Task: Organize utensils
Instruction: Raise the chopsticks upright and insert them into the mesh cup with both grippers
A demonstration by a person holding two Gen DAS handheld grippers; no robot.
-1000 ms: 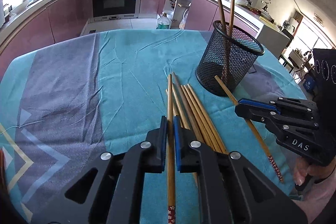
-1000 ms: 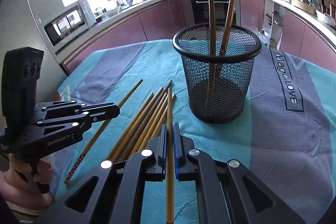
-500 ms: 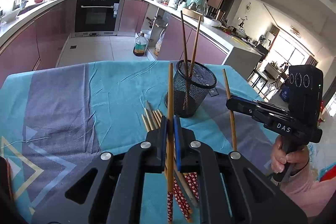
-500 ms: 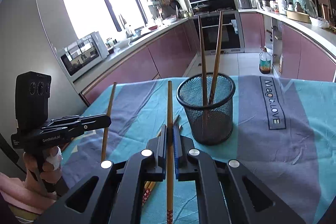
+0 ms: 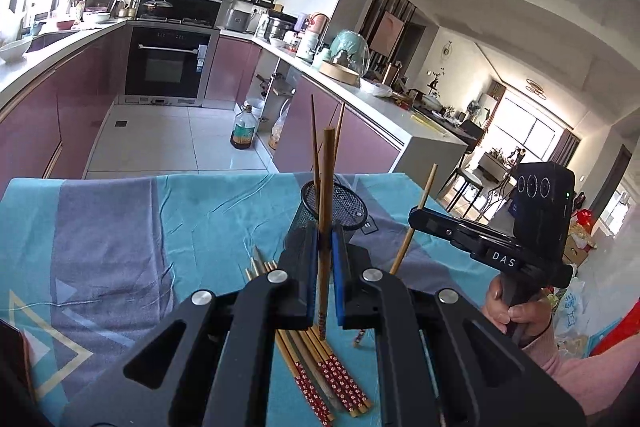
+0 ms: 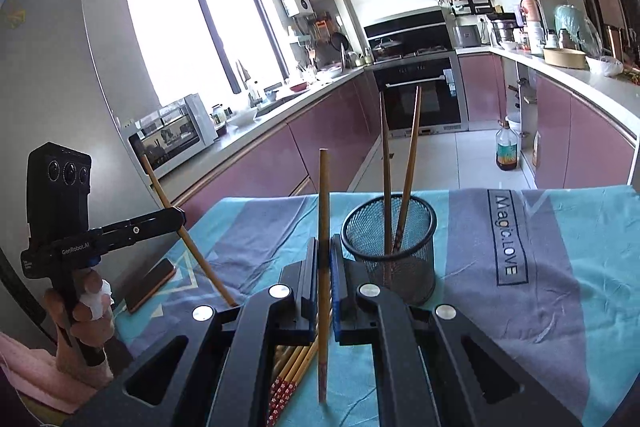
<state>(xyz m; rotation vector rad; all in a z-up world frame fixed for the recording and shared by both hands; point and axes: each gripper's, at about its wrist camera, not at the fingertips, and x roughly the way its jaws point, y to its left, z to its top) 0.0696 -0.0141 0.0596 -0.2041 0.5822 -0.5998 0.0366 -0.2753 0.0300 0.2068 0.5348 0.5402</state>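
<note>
My left gripper (image 5: 324,239) is shut on one wooden chopstick (image 5: 329,167), which stands nearly upright above the table. My right gripper (image 6: 325,247) is shut on a second chopstick (image 6: 323,195), also upright. Each gripper shows in the other's view: the right gripper (image 5: 414,217) with its chopstick (image 5: 425,195), and the left gripper (image 6: 180,215) with its chopstick (image 6: 158,183). A black mesh cup (image 6: 400,259) just ahead holds two chopsticks (image 6: 386,167); my left fingers partly hide that cup (image 5: 348,211). Several chopsticks (image 5: 320,379) with red patterned ends lie on the cloth below.
A teal and grey tablecloth (image 6: 540,287) covers the table. A dark flat object (image 6: 150,285) lies near its left edge. A person's hand (image 5: 516,311) grips the right handle. Beyond the table's far edge are a tiled floor, a bottle (image 5: 243,131) and pink cabinets.
Both grippers have risen from the table, each carrying its chopstick off the pile. The held chopsticks went from lying flat to standing upright. The cup now appears smaller and lower.
</note>
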